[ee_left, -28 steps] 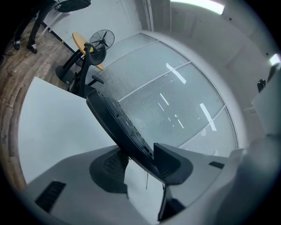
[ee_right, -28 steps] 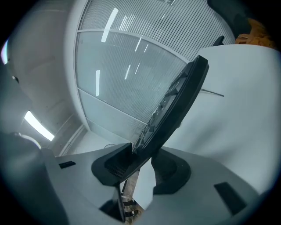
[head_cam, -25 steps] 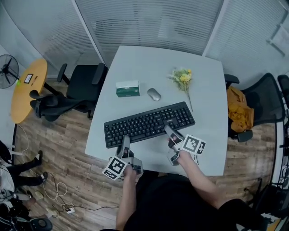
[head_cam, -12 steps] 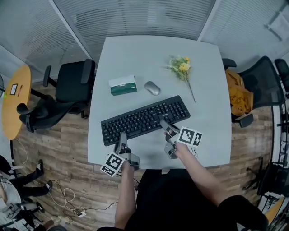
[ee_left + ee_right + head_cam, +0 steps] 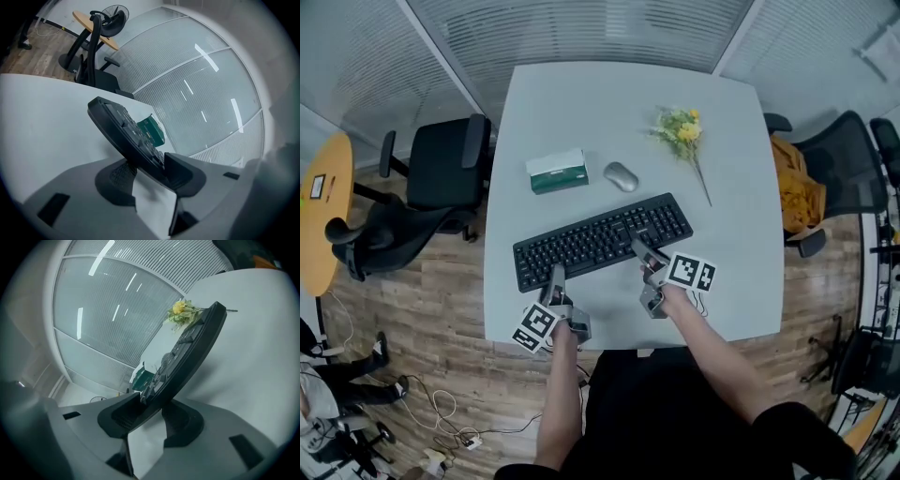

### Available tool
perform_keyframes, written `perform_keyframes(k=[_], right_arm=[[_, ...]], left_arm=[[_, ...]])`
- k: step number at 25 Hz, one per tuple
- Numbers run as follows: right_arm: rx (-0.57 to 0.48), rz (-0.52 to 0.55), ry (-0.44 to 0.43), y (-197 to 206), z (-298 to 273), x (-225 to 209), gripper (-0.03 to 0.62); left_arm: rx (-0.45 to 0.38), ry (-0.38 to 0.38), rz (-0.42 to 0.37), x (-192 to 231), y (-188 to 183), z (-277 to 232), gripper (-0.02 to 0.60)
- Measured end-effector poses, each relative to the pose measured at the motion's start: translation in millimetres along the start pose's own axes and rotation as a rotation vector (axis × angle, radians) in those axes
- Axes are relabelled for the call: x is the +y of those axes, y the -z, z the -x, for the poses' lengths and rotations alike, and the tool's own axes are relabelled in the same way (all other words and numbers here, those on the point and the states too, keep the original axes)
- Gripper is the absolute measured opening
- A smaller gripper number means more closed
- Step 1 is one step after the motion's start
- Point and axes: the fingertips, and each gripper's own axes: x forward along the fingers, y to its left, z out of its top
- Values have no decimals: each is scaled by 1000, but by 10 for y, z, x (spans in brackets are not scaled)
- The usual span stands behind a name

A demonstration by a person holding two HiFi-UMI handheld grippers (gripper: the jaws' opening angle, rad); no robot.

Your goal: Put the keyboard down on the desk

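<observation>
A black keyboard (image 5: 600,240) lies slantwise across the middle of the white desk (image 5: 581,112), with its right end farther from me. My left gripper (image 5: 556,276) is shut on the near edge at the left end. My right gripper (image 5: 639,251) is shut on the near edge toward the right end. In the left gripper view the keyboard (image 5: 123,132) runs away from the left gripper (image 5: 150,171), clamped between both pads. In the right gripper view the keyboard (image 5: 190,348) sits pinched in the right gripper (image 5: 154,414) and casts a shadow on the desk. I cannot tell whether it touches the desk.
Behind the keyboard are a green tissue box (image 5: 556,172), a grey mouse (image 5: 621,176) and a bunch of yellow flowers (image 5: 682,129). A black office chair (image 5: 441,173) stands at the desk's left, and another chair with an orange cloth (image 5: 797,192) at its right.
Both grippers keep the same hold on the keyboard. The head view has shifted a little; the keyboard stays about where it was relative to the mouse and the tissue box.
</observation>
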Motion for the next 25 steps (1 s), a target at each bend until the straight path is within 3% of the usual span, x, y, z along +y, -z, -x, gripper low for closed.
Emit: perform_keyframes(k=[25], right_arm=[[50, -36, 71, 124, -230, -340, 156]], left_arm=[[74, -78, 8, 314, 117, -159, 169]])
